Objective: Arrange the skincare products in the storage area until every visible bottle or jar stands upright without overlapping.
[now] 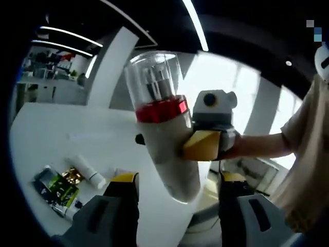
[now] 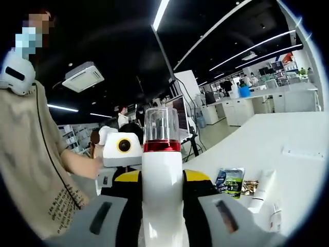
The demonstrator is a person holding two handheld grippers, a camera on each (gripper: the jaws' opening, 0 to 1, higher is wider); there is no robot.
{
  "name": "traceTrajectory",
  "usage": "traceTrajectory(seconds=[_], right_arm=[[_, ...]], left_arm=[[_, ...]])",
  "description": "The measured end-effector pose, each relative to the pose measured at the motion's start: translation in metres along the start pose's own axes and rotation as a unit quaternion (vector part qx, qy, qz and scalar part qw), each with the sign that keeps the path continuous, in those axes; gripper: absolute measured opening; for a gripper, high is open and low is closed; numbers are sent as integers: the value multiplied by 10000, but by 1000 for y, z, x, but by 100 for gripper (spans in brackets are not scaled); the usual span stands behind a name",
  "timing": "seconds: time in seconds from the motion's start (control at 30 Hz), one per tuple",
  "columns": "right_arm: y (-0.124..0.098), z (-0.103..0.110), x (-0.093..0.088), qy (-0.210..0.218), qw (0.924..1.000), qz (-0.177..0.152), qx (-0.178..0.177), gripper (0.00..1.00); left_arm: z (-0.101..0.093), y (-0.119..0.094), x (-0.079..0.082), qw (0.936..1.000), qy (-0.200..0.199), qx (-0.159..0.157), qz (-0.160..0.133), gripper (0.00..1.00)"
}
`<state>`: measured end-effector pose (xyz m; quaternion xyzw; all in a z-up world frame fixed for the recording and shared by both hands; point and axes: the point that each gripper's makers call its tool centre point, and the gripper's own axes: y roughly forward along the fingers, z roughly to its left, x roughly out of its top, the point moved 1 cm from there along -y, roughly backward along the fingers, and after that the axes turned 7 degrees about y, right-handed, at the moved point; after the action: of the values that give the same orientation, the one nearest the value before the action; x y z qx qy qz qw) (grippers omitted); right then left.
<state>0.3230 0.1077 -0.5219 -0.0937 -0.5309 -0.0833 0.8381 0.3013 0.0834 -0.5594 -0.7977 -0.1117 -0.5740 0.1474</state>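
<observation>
A white bottle (image 1: 165, 154) with a red band and a clear cap is held up in the air, above the white table (image 1: 56, 123). In the left gripper view, my right gripper (image 1: 198, 146) comes in from the right and is shut on the bottle's body just below the red band. My left gripper (image 1: 179, 180) is open below it, and the bottle's lower end hangs between its wide-apart jaws without touching them. In the right gripper view the same bottle (image 2: 162, 170) stands upright, clamped in my right gripper (image 2: 163, 180).
A green sachet (image 1: 55, 188), a gold packet (image 1: 72, 175) and a white tube (image 1: 88, 171) lie on the table. The right gripper view shows the sachet (image 2: 230, 181), the tube (image 2: 262, 188) and a small bottle (image 2: 275, 216). A person's arm (image 1: 257, 144) reaches in.
</observation>
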Motion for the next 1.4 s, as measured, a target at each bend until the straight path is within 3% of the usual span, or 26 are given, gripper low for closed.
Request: traceTrajectory(seconds=[0.2,0.4,0.67,0.8,0.9,1.03,1.23,1.4], right_arm=[[-9,9,5,300,9987,-359,183,29],[-13,17,6,380,9976,-487,328,29],[-23,14,6,390,9973,-577,228,29],[-26,6,0,398,9978,-523,111,30],[-27,1,-9,361,9985,-412,-15,31],[-33,-4,-17,343,9990,-258,-91,32],[-46,-8,-22,-51,9995,248,-168,30],[-56,-19,-21,-135,9991,275,-299,30]], left_arm=[[-14,6,9,9990,241,-369,-52,48],[-24,13,12,9972,369,-655,13,33],[-25,21,10,9960,527,-655,309,31],[-19,26,3,9946,715,-536,537,30],[-12,31,-10,9900,941,-441,959,30],[-11,35,-18,9869,1050,-479,1130,29],[-11,43,-27,9804,1195,-568,1459,28],[-4,53,-32,9754,1361,-437,1679,28]])
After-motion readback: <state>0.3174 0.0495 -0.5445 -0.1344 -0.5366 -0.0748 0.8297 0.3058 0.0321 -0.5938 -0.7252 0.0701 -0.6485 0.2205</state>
